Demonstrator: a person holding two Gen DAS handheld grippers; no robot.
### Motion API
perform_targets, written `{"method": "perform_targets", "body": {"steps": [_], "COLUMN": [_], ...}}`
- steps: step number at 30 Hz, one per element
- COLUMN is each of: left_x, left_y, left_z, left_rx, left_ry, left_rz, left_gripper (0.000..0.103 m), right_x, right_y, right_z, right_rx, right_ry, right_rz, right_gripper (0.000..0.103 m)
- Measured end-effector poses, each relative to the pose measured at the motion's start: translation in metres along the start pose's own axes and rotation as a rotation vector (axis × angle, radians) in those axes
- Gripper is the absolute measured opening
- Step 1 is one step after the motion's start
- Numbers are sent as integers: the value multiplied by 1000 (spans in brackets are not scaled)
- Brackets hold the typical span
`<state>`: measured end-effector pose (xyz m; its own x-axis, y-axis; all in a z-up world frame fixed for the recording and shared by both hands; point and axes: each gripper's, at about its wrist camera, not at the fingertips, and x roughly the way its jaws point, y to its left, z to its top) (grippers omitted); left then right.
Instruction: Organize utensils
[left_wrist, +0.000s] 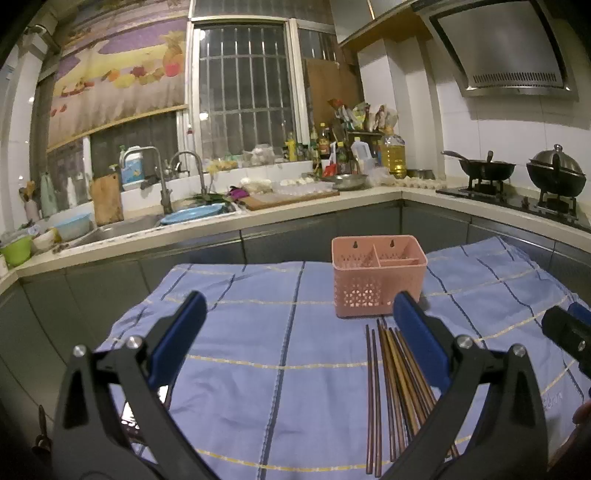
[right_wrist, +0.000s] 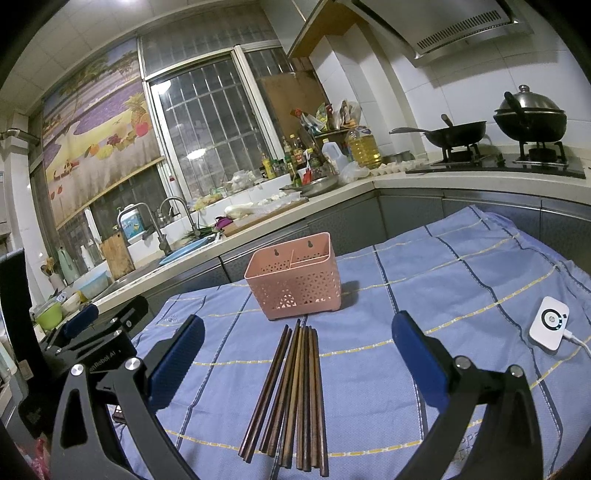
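A pink perforated utensil holder (left_wrist: 378, 275) (right_wrist: 293, 277) with divided compartments stands upright on the blue checked cloth (left_wrist: 258, 350) (right_wrist: 443, 295). Just in front of it lie several brown wooden chopsticks (left_wrist: 391, 387) (right_wrist: 291, 391), side by side and pointing toward the holder. My left gripper (left_wrist: 299, 332) is open above the cloth, left of the chopsticks, with its right finger over them. My right gripper (right_wrist: 297, 354) is open above the chopsticks, nothing between its pads. Each gripper shows at the edge of the other's view.
A white device with a cable (right_wrist: 548, 326) lies on the cloth at the right. Behind the table run a counter (left_wrist: 295, 210) with a sink (left_wrist: 122, 227), bottles and a cutting board, and a stove with a wok (right_wrist: 458, 134) and a lidded pot (right_wrist: 530, 118).
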<state>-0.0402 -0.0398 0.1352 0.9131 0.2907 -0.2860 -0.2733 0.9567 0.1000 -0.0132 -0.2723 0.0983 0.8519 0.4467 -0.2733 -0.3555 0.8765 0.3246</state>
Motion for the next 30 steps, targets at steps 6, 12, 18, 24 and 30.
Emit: {"method": "perform_targets", "body": {"steps": [6, 12, 18, 24, 30], "left_x": [2, 3, 5, 12, 24], "left_y": [-1, 0, 2, 4, 5], "left_z": [-2, -5, -8, -14, -20], "left_rx": [4, 1, -3, -5, 5], "left_ry": [1, 13, 26, 57, 104], "left_rz": [3, 10, 7, -1, 12], "left_gripper": [97, 97, 97, 97, 97], "right_x": [-1, 0, -1, 0, 0], "right_y": [1, 1, 3, 8, 12], "right_z": [0, 0, 0, -6, -12], "right_rx": [1, 2, 1, 0, 0], "right_ry": [0, 4, 5, 13, 25], "right_rz": [1, 1, 2, 4, 7], "right_gripper": [100, 100, 100, 100, 100]}}
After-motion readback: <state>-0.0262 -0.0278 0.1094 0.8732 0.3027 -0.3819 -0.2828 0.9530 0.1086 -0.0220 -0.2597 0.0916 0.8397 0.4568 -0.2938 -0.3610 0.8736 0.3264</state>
